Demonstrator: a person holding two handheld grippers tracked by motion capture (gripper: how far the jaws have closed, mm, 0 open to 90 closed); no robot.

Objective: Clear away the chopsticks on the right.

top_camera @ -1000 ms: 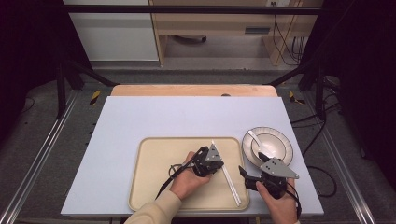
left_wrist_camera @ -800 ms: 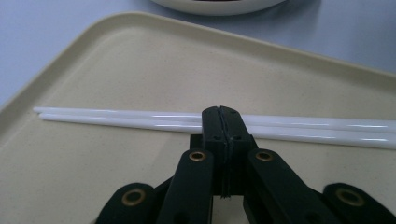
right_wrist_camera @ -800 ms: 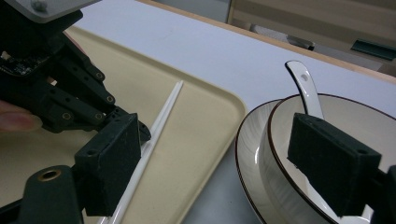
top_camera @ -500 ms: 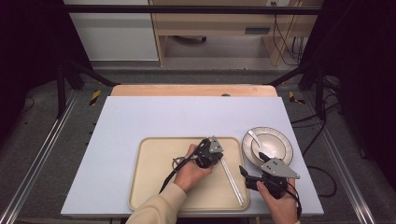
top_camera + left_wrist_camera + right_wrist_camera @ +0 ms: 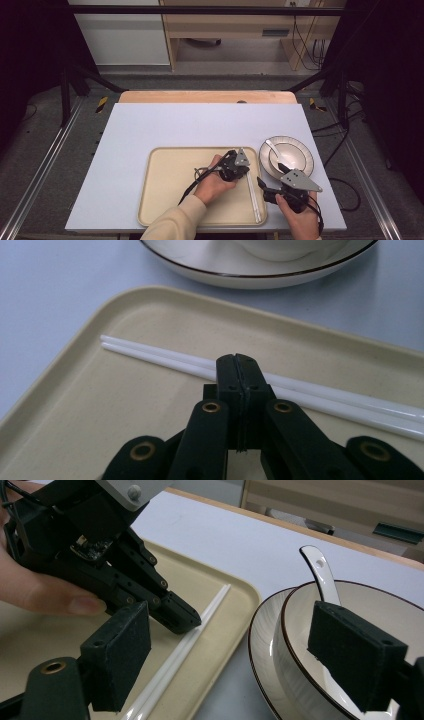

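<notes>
Chopsticks (image 5: 252,192), two white ones side by side, lay along the right edge of the beige tray (image 5: 170,200) on the pale desk (image 5: 165,125); the left tongs (image 5: 246,169) sat over the tray's right part, jaws pressed fully together with nothing between them, tips just above or against the chopsticks — contact could not be told; in the left tongs' own view the shut tips (image 5: 238,371) stood right in front of the pair (image 5: 160,356), which ran slantwise across the tray floor (image 5: 100,405); right tongs (image 5: 270,186) rested near the desk's front edge, just right of the tray, jaws spread wide and holding nothing; in the right tongs' view its two pads framed the tray rim (image 5: 235,625) and the bowl (image 5: 300,645); bowl stood on a plate (image 5: 302,150) beside the tray, a white spoon (image 5: 274,150) leaning inside it; chopsticks (image 5: 185,650) lay free on the tray.
</notes>
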